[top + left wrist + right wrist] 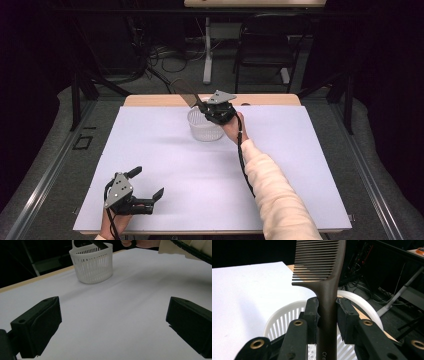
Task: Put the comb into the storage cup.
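A dark brown comb (325, 275) stands clamped by its handle in my right gripper (327, 315), teeth end up. In the high view the comb (186, 92) slants up and to the left from the right gripper (204, 106), which hovers over the white slatted basket (204, 128) at the back middle of the table. The basket (92, 263) also stands far ahead in the left gripper view. My left gripper (149, 183) rests at the front left of the table, jaws wide apart with nothing between them.
A white sheet (210, 175) covers the table, with a strip of bare wood (150, 100) at the far edge. Beyond the table are a black chair (265, 47), a table leg (207, 50) and cables on the floor.
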A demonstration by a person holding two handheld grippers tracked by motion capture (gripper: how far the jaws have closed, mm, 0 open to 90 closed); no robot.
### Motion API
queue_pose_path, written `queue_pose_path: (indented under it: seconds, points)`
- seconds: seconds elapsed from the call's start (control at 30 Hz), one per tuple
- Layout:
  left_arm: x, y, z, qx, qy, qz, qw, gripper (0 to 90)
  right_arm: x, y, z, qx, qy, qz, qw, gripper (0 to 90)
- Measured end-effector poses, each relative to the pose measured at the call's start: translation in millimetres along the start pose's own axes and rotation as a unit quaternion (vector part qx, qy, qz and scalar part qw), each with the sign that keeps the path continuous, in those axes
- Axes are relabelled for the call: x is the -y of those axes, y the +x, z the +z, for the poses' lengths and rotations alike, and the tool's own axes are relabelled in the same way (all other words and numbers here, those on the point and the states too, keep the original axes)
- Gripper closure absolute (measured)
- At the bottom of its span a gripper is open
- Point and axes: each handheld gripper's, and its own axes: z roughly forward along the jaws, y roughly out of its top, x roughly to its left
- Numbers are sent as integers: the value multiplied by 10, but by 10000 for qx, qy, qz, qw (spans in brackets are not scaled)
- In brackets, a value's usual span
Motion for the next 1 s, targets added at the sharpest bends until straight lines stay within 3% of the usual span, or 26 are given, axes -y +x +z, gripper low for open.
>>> queue_pose_path:
  seconds: [1.0]
  points:
    - [0, 1, -3, 5, -16, -2, 10000, 3, 52, 6, 10, 31, 182, -119, 9998, 715]
